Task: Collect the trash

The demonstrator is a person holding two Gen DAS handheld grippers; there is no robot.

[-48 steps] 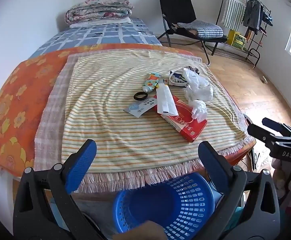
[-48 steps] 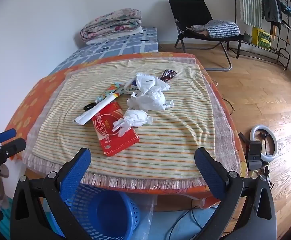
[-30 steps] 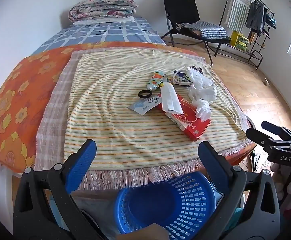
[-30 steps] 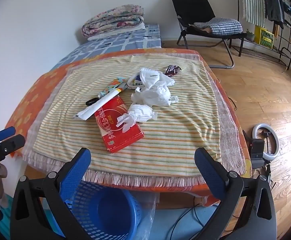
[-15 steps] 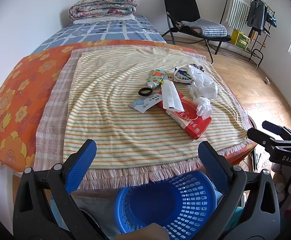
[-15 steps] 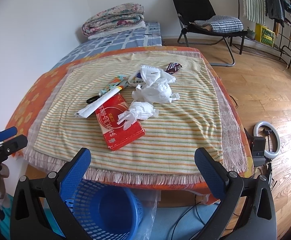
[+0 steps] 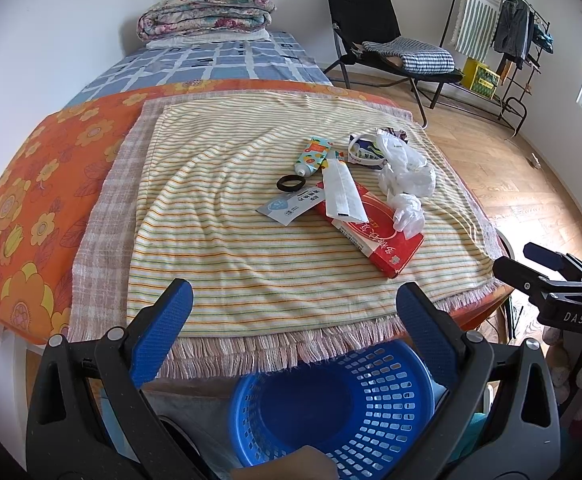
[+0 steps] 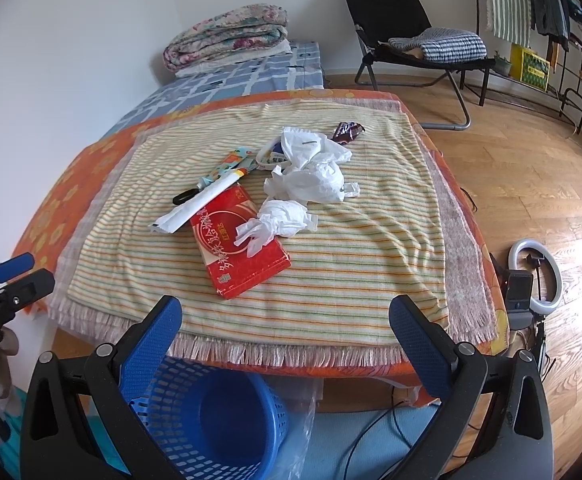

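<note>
Trash lies in a heap on the striped cloth (image 7: 251, 264): a red flat box (image 7: 375, 232) (image 8: 239, 240), crumpled white tissue (image 8: 279, 220) on it, a white plastic bag (image 7: 403, 164) (image 8: 311, 172), a white paper sleeve (image 7: 341, 190), a colourful tube (image 7: 313, 156), a black ring (image 7: 291, 183) and a small blue-white packet (image 7: 291, 208). A blue mesh basket (image 7: 331, 404) (image 8: 207, 412) stands on the floor below the table's near edge. My left gripper (image 7: 291, 320) and right gripper (image 8: 283, 328) both hang open and empty over that edge, short of the heap.
A dark wrapper (image 8: 347, 130) lies at the far side of the cloth. An orange flowered cover (image 7: 31, 184) lies under the cloth. Behind are a bed with folded quilts (image 7: 207, 8), a black folding chair (image 8: 411, 28) and a clothes rack (image 7: 503, 32). A ring light (image 8: 535, 276) stands on the wooden floor.
Both views have crept slightly closer to the table and tilted down a little. Both grippers stay open; no item on the cloth has moved.
</note>
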